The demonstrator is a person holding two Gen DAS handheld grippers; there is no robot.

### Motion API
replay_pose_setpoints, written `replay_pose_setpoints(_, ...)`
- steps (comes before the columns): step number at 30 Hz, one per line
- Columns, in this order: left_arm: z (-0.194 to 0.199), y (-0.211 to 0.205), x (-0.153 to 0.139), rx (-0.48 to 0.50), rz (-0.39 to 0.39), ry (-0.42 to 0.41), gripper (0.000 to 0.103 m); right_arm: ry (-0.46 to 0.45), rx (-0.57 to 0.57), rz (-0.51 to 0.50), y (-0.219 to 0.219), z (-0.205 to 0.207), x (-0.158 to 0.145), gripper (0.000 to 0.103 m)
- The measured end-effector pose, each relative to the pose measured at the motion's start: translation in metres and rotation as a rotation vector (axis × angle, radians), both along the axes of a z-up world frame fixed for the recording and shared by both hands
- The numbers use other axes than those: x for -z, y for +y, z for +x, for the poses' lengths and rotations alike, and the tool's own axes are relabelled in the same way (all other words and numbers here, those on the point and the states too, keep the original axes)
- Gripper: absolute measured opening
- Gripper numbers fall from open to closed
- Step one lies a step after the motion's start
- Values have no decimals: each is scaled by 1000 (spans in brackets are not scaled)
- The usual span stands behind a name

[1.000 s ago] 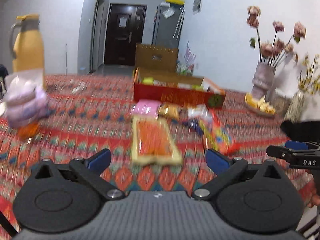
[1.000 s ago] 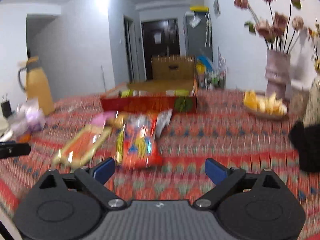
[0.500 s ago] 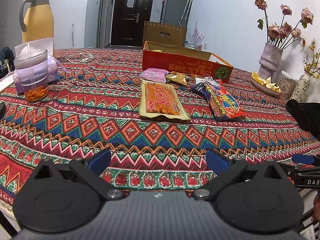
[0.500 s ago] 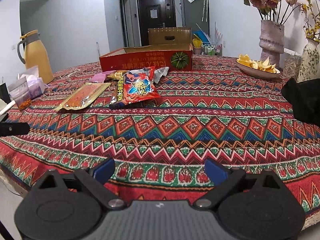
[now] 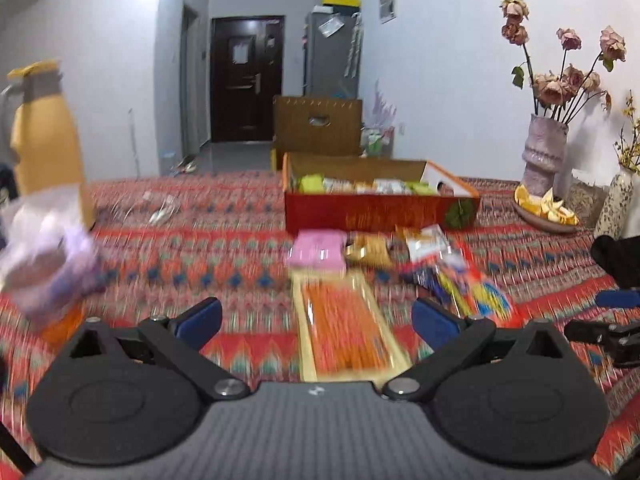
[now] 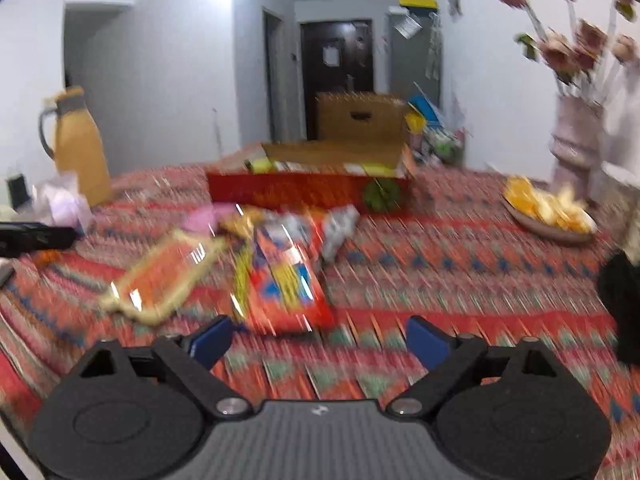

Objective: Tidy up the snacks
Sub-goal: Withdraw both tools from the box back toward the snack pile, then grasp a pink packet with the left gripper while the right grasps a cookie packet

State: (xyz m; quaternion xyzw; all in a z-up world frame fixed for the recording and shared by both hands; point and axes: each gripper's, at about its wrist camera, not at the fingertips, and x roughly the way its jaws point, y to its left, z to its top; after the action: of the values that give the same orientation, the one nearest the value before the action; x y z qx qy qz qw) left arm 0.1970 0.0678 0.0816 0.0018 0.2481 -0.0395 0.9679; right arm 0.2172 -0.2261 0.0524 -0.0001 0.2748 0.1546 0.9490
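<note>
Two hand-held grippers hover over a snack-strewn table, both with jaws apart and empty.

The table under its red zigzag-patterned woven cloth fills both views, blurred by motion. At its far side sits the long red open-topped cardboard box with small packets inside. Just in front of it the loose snacks lie clustered: a flat orange packet in a yellow-edged clear wrapper, a red, blue and yellow crisp bag, a pink pouch and a small gold packet. The left gripper stands wide open above the orange packet; the right gripper, its jaws just narrowed, holds nothing.
</note>
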Motion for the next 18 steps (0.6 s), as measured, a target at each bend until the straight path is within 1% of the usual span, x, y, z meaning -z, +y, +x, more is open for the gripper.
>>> replay_pose_setpoints(3,39,3,-6,28,29,-10,103,-7,-50,60,13,32,-16,78)
replay_pose_setpoints(4,52,4,-6,43,37,-17,103,-7,-66,74,20,45,-20,73)
replay_pose_setpoints(5,67,5,-5,57,41,-19,103,-6,-84,81,29,60,-24,70)
replay_pose_setpoints(6,81,7,-4,69,37,-10,103,-2,-96,84,37,74,-26,70)
replay_pose_setpoints(9,126,15,6,86,-7,68,103,67,-136,92,69,127,-22,68)
replay_pose_setpoints(11,150,20,17,105,-40,112,103,120,-144,110,87,158,-15,63)
replay_pose_setpoints(12,160,22,22,105,-46,125,103,154,-144,123,98,177,-9,62)
replay_pose_setpoints(13,168,24,27,97,-39,139,103,172,-142,118,107,191,-4,60)
replay_pose_setpoints(15,178,29,39,58,-17,144,102,168,-107,46,128,212,5,59)
replay_pose_setpoints(17,184,37,49,31,-24,147,102,170,-106,-31,145,226,11,57)
replay_pose_setpoints(18,186,41,54,19,-31,152,102,190,-91,-49,152,233,15,57)
